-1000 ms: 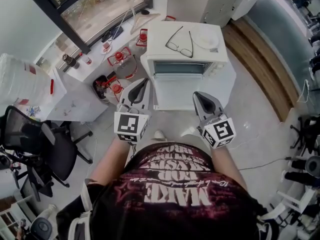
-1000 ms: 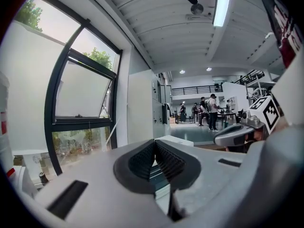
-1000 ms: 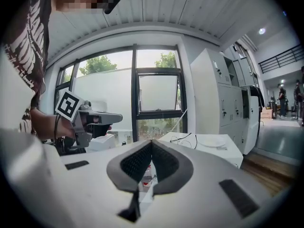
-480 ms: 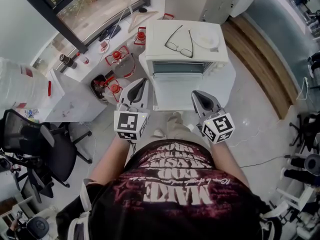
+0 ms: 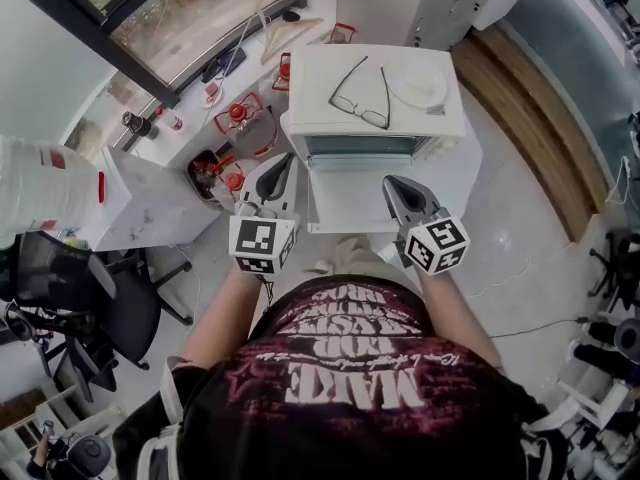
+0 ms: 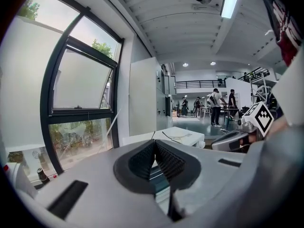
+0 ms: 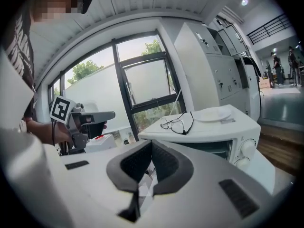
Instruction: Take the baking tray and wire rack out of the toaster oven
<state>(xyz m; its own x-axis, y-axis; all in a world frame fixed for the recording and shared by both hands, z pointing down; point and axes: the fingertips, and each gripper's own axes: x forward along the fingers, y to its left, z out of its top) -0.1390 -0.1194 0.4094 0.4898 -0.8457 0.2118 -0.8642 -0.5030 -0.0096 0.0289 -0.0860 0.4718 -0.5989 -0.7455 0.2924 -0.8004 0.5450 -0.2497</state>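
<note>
Toaster oven crosswise, front toward person; left gripper, right gripper closed, empty.

The white toaster oven stands upright on the white desk — dark glass door apparently shut, knobs at right.

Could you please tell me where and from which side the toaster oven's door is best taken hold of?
Probably the top edge, from the front: the door is shut and faces the person, with the knobs to its right. No handle shows clearly. The right gripper, jaws shut, must open first.
</note>
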